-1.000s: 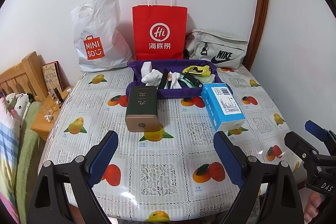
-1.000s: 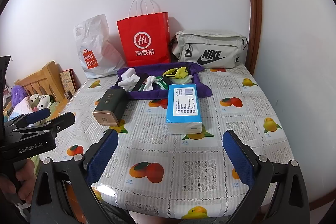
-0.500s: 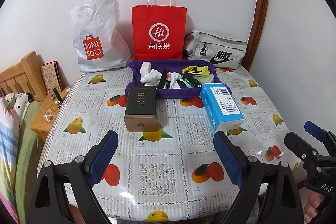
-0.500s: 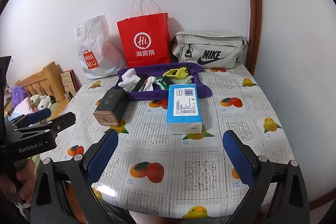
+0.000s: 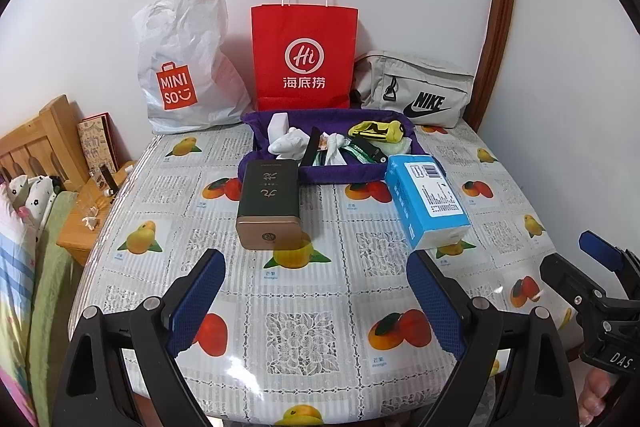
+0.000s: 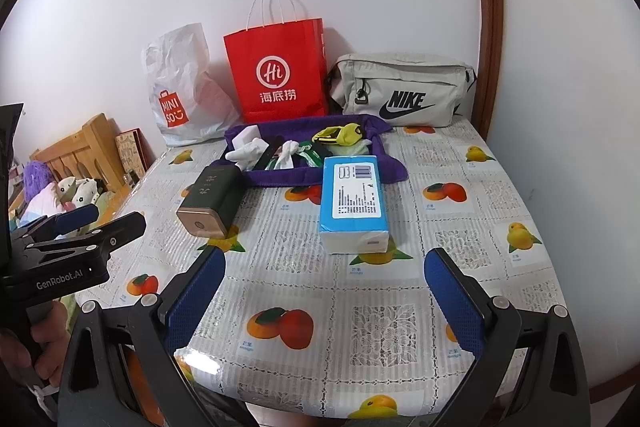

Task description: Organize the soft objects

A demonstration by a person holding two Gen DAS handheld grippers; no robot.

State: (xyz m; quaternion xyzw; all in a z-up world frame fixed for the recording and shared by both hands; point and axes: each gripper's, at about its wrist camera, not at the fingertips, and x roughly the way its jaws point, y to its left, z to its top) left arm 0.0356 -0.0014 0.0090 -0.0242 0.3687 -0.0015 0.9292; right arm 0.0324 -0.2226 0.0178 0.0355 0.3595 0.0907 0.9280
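A purple fabric tray (image 5: pixel 276 119) (image 6: pixel 394 174) at the table's far middle holds white socks (image 5: pixel 288 143) (image 6: pixel 248 150), a yellow-black soft item (image 5: pixel 376 129) (image 6: pixel 340 135) and other small pieces. A blue tissue pack (image 5: pixel 426 199) (image 6: pixel 354 201) lies in front of it on the right. A dark green box (image 5: pixel 270 203) (image 6: pixel 210 197) lies on the left. My left gripper (image 5: pixel 316 301) is open and empty above the near table edge. My right gripper (image 6: pixel 324 303) is open and empty, also at the near edge.
A white Miniso bag (image 5: pixel 184 67), a red paper bag (image 5: pixel 304 59) and a grey Nike bag (image 5: pixel 416 91) stand against the back wall. A bed with a wooden headboard (image 5: pixel 36 143) lies left of the table. A fruit-patterned cloth (image 5: pixel 304 307) covers the table.
Both views shift only slightly; the grippers stay open and nothing on the table has moved.
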